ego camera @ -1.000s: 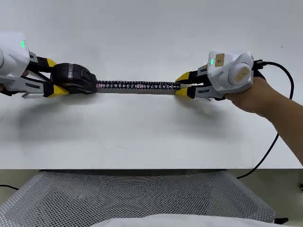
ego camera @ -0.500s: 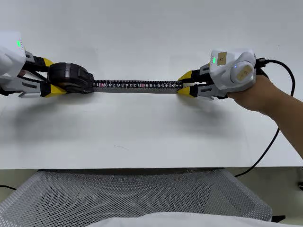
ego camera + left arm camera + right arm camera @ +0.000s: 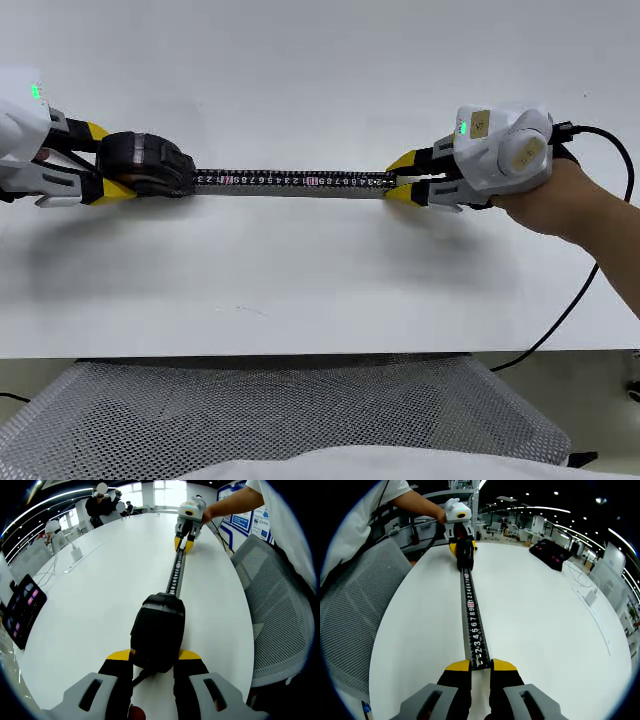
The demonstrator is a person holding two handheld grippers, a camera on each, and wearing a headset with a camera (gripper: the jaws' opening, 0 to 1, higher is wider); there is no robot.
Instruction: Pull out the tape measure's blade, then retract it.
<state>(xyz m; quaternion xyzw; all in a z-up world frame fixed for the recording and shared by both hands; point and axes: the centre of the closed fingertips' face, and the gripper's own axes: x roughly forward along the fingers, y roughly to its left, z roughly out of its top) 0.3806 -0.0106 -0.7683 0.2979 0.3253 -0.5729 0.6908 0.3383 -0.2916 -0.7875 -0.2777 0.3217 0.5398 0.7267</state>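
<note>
White table [image 3: 320, 270] under both grippers. My left gripper [image 3: 108, 160] is clamped on the black tape measure case [image 3: 150, 163]. The case sits between its jaws and juts out ahead of the yellow tips. The blade [image 3: 290, 181] runs straight out of the case, low along the table, to my right gripper [image 3: 400, 178]. That gripper's jaws are pinched nearly closed on the blade's far tip.

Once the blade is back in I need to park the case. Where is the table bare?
Bare table runs wide between the blade and the near edge, and again beyond the blade. Crowded: the line from the left gripper, shut on the tape measure case, along the blade to the right gripper; a black cable trails off the near right edge.
</note>
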